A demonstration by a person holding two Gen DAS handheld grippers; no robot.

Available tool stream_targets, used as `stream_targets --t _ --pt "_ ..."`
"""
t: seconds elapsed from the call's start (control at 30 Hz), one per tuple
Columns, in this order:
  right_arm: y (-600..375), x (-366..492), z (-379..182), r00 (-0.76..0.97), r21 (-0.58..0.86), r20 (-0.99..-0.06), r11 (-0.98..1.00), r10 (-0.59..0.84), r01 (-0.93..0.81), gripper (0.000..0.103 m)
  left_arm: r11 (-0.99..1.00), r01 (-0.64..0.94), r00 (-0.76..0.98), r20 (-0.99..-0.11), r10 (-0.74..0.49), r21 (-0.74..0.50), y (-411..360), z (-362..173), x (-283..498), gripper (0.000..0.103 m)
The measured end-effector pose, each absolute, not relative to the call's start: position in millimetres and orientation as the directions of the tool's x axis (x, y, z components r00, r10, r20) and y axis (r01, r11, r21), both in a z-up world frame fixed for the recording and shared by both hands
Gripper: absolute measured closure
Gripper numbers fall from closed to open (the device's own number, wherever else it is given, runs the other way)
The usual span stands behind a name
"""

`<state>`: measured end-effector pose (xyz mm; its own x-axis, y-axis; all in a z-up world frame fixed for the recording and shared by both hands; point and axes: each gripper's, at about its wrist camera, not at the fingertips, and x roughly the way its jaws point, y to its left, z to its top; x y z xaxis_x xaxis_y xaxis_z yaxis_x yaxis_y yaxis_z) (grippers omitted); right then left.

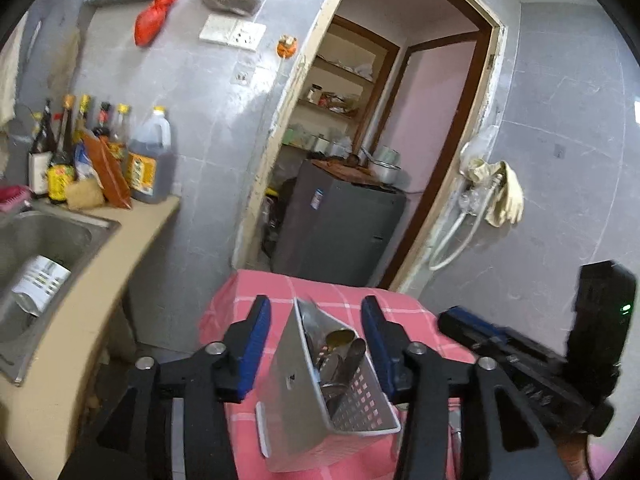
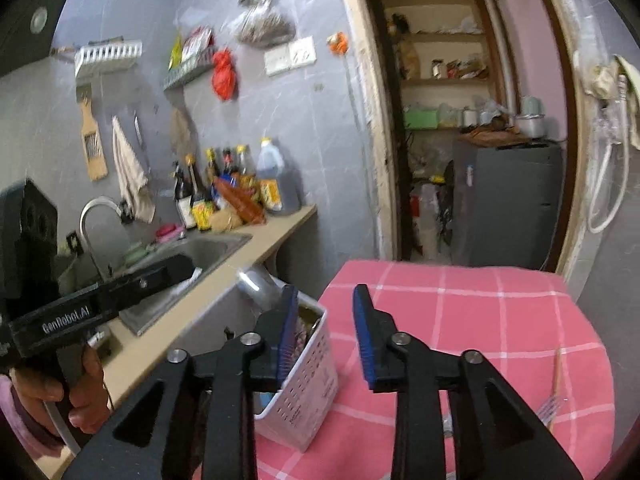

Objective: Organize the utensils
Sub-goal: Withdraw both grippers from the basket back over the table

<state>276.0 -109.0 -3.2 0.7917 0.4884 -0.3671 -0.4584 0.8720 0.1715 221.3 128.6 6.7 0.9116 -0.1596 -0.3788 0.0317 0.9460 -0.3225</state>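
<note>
Left gripper (image 1: pixel 316 344) hung over white perforated utensil caddy (image 1: pixel 332 392), jaws spread wide either side, no contact visible. Caddy stood on pink checked tablecloth (image 1: pixel 340 300), metal utensils (image 1: pixel 340 354) inside. Right gripper (image 2: pixel 326 340) beside caddy (image 2: pixel 304 392), jaws spread, empty. Fork (image 2: pixel 554 394) lay on cloth, right edge.

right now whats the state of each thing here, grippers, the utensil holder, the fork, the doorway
left gripper: open, fingers either side of the holder, not touching it
right gripper: open, holding nothing
utensil holder: tilted, on the pink checked cloth, utensils inside
fork: lying flat on the cloth, outside the holder
doorway: open, grey appliance beyond it
sink: a bottle lying inside
</note>
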Motion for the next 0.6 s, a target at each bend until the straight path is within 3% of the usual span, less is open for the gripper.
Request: stream_targets --t 0.03,0.07,0.13,0.23,0.43,0.6 --pt "-116.0 273.3 1.7 0.806 0.175 -0.349 0.878 0.478 -0.446 0.056 0.952 0.018 0.916 -0.377 -0.139 -0.307 124.9 10.4 219.2 0.045" --pt "-123.5 269.1 5.2 0.82 0.179 -0.33 0.884 0.468 -0.432 0.052 0.956 0.004 0.92 -0.375 -0.119 -0.293 120.7 14.5 216.3 0.042" --pt "-140.5 261.5 13.5 0.844 0.189 -0.294 0.893 0.448 -0.408 0.041 0.961 -0.013 0.931 -0.353 -0.089 -0.276 110.2 24.7 208.3 0.025" --pt "-163.3 249.6 23.0 0.876 0.191 -0.251 0.909 0.411 -0.372 0.024 0.965 -0.023 0.946 -0.319 -0.064 -0.259 94.0 35.1 198.6 0.01" --pt "-207.1 224.7 31.5 0.922 0.167 -0.191 0.937 0.337 -0.308 0.002 0.969 -0.015 0.959 -0.278 -0.056 -0.245 57.8 41.4 185.3 0.0" --pt "-238.9 209.1 27.7 0.943 0.124 -0.179 0.957 0.282 -0.262 0.001 0.978 0.009 0.956 -0.284 -0.07 -0.21 22.0 31.1 179.2 0.0"
